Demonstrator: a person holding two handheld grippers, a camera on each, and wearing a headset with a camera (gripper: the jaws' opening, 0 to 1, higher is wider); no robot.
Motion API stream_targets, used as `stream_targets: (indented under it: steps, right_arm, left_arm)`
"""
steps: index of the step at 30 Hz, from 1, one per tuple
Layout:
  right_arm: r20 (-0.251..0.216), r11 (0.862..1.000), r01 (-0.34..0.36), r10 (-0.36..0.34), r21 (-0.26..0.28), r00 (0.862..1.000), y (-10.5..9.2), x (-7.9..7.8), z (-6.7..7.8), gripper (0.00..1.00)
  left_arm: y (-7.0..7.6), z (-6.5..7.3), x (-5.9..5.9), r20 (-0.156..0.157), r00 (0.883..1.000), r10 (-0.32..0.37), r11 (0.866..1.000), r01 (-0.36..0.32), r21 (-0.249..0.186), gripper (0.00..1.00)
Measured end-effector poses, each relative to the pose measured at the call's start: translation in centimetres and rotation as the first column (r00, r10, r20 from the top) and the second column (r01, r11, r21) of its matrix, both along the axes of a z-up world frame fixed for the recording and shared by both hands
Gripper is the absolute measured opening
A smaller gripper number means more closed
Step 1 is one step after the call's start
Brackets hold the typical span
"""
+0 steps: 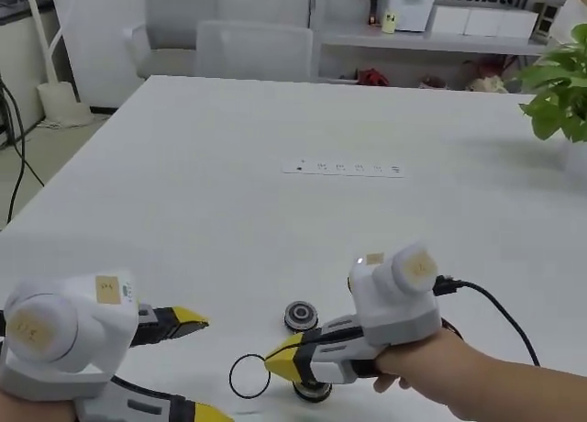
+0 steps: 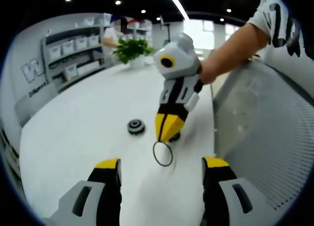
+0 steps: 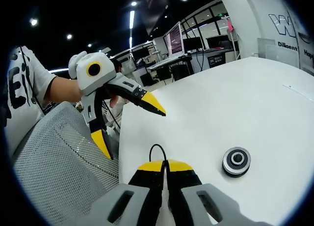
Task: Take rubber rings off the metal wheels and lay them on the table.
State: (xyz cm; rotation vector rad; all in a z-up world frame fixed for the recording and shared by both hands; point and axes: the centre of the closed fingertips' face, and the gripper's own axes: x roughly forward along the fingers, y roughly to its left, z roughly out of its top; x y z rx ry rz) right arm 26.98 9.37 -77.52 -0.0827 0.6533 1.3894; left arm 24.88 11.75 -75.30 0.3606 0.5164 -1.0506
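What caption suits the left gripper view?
Shut right claw pinches a black rubber ring beside a metal wheel on the white table; open left claw opposite.

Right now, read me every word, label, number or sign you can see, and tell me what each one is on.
"Diligent", tops cropped: on the back wall.
"Happ", cut short by a white box: same wall.
"ssionate", its start behind that box: same wall.
"W", a large logo: same wall, in both gripper views.
Large dark letters on the person's shirt: cut off, unreadable.
Small marks on the white strip on the table: too small to read.
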Motion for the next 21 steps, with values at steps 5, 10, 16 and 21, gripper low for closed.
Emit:
stream_targets:
  steps: [5,10,16,21]
  right_arm:
    - [0.022,1.0,0.002,-0.002,-0.028,1.0,0.15,-0.12,-0.67,0.0]
    - [0.042,0.999,0.002,0.0,-0.045,0.999,-0.04,-0.12,-0.99,0.0]
    - [0.041,0.999,0.007,-0.006,-0.044,0.999,-0.05,-0.12,-0.99,0.05]
    - [0.036,0.999,0.0,0.002,-0.043,0.999,-0.23,-0.55,-0.92,0.11]
  left_arm:
    - [0.06,0.01,-0.07,0.0,1.0,0.0,1.0,0.0,0.001,0.68]
    - [0.06,-0.03,-0.03,0.0,1.0,0.0,1.0,0.0,0.005,0.68]
    - [-0.27,-0.18,-0.1,-0.005,1.0,-0.008,1.0,0.009,0.009,0.67]
    - [-0.58,-0.25,-0.21,-0.011,1.0,-0.02,1.0,0.02,0.012,0.67]
